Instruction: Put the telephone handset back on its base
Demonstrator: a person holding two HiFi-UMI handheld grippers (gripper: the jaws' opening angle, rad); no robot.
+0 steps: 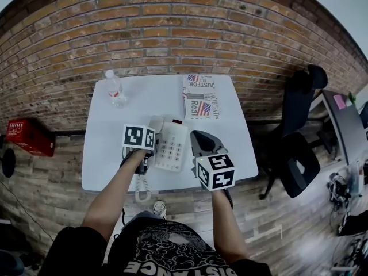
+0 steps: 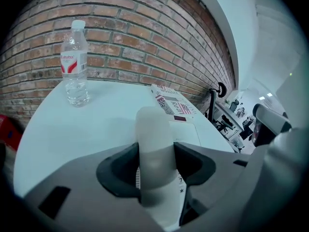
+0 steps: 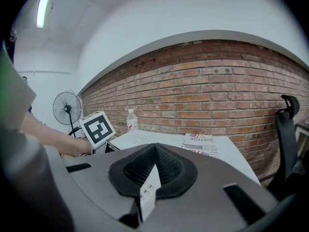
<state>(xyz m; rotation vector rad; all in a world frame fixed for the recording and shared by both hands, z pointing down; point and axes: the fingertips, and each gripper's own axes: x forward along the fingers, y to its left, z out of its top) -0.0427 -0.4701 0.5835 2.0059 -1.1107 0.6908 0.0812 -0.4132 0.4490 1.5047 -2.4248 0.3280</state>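
Observation:
The white telephone base (image 1: 172,148) lies near the front of the white table (image 1: 103,154). My left gripper (image 1: 152,135) is shut on the white handset (image 1: 156,124), which sits over the base's left side. In the left gripper view the handset (image 2: 154,144) fills the space between the jaws of the left gripper (image 2: 155,163), with the base (image 2: 188,132) and its keypad beneath. A coiled cord (image 1: 141,186) hangs off the front edge. My right gripper (image 1: 200,138) hovers by the base's right side, shut and holding nothing (image 3: 154,170). A strip of the keypad (image 3: 147,192) shows below its jaws.
A water bottle (image 1: 115,89) stands at the table's back left, and a magazine (image 1: 199,96) lies at the back centre. A brick wall runs behind the table. Black office chairs (image 1: 299,154) stand to the right, and a red box (image 1: 29,137) sits on the floor at left.

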